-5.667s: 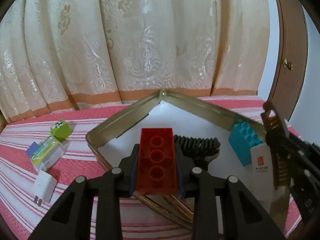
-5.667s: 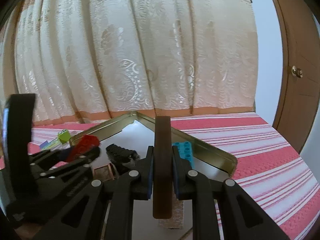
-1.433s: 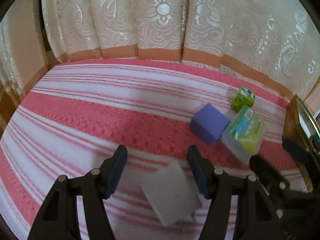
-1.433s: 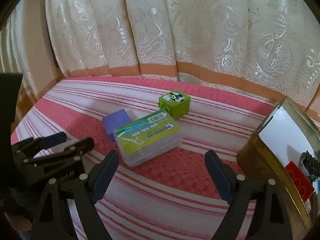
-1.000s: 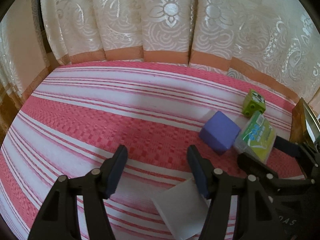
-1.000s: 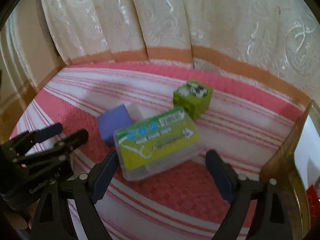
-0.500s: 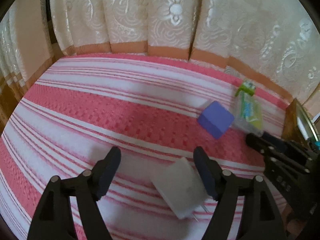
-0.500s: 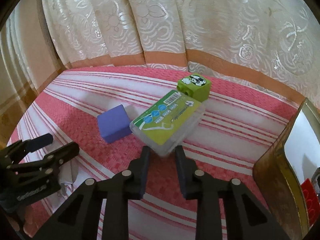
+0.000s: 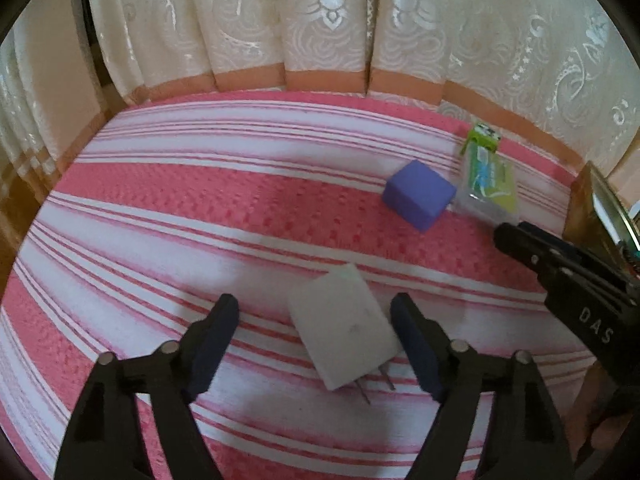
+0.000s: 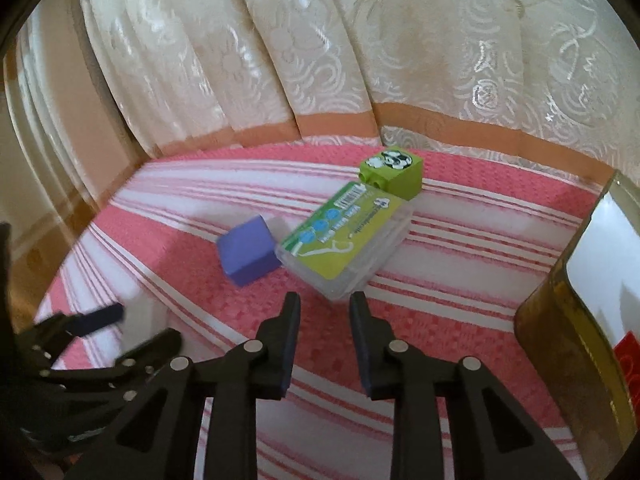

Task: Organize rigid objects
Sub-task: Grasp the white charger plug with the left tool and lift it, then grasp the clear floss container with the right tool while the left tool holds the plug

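Left wrist view first: only writing I can actually read is "DAS" in pale letters on the right gripper (image 9: pixel 520 236), which pokes in from the right edge. The left gripper (image 9: pixel 314 322) has its jaws spread wide, not gripping anything. The white charger (image 9: pixel 343 330) lies flat on the striped pink cloth (image 9: pixel 180 216) between the two fingers, prongs pointing back toward the camera, sitting closer to the right finger, and neither pad looks like it's pressing on it. Beyond the charger, up and to the right, is the purple cube (image 9: pixel 418 195), and just right of the cube is the clear plastic case (image 9: pixel 486 184) with a green label, print too small to read here. The green block (image 9: pixel 483 138) is behind the case, and the gold tin (image 9: pixel 588 204) is at the far right edge

Right wrist view: the right gripper (image 10: pixel 325 312) jaws are narrow but parted and have just been opening a bit, nothing between them. The clear plastic case (image 10: pixel 346 242) lies just beyond the fingertips, its near corner almost at the gap. Its label has a barcode, blue dots and a line of text I can't make out. The purple cube (image 10: pixel 249 255) touches the case's left side, the green block (image 10: pixel 394 174) with a cartoon sticker sits at its far end. The gold tin (image 10: pixel 560 312) is right of the case, and the left gripper (image 10: pixel 132 326) is lower left, blurry
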### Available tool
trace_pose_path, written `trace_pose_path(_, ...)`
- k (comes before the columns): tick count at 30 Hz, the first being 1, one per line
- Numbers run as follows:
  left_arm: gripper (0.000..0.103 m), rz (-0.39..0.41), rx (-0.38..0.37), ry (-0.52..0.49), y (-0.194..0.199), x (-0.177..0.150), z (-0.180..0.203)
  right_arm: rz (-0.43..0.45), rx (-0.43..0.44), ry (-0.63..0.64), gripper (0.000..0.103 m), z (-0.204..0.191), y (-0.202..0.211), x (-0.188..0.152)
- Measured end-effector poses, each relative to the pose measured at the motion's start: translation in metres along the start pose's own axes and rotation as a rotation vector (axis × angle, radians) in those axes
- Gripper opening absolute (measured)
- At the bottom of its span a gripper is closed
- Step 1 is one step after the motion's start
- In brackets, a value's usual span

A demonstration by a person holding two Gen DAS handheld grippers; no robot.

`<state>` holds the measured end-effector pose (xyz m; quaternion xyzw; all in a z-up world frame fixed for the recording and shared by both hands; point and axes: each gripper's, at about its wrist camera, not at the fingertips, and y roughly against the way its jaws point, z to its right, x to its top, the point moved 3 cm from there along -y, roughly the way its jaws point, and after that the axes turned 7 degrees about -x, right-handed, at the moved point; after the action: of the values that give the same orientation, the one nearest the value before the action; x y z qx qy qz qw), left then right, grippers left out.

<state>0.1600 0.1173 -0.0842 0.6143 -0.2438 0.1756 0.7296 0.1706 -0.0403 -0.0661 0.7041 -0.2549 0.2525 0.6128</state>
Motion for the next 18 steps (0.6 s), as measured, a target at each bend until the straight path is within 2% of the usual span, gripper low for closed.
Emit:
trace_pose_path(2, 0.062, 0.022, -0.015, -0.026, -0.001, 0.001, 0.004, 0.021, 0.012, -0.021, 0.051, 0.000, 0.004, 0.001)
trace_pose_path(4, 0.056, 0.046, 0.004, -0.071, -0.003, 0.001, 0.009, 0.041, 0.017, -0.036, 0.059, 0.000, 0.008, 0.003)
trace_pose_path(5, 0.053, 0.055, -0.015, -0.075, -0.003, 0.002, 0.011, 0.047, 0.019, -0.043, 0.059, 0.000, 0.009, 0.003)
trace_pose_path(7, 0.042, 0.080, -0.061, -0.062, -0.004, 0.008, 0.012, 0.060, 0.020, -0.067, 0.059, 0.001, 0.012, 0.006)
trace_pose_path(9, 0.038, 0.084, -0.072, -0.037, -0.007, 0.015, 0.007, 0.069, 0.012, -0.108, 0.059, 0.005, 0.013, 0.010)
trace_pose_path(12, 0.037, 0.088, -0.081, -0.001, -0.009, 0.023, 0.001, 0.077, -0.012, -0.188, 0.059, 0.013, 0.009, 0.019)
trace_pose_path(15, 0.037, 0.090, -0.095, 0.006, -0.009, 0.027, -0.001, 0.032, -0.001, -0.272, 0.059, 0.016, -0.008, 0.027)
trace_pose_path(18, 0.037, 0.089, -0.083, -0.004, -0.010, 0.026, 0.003, -0.009, -0.055, -0.291, 0.060, 0.010, -0.028, 0.036)
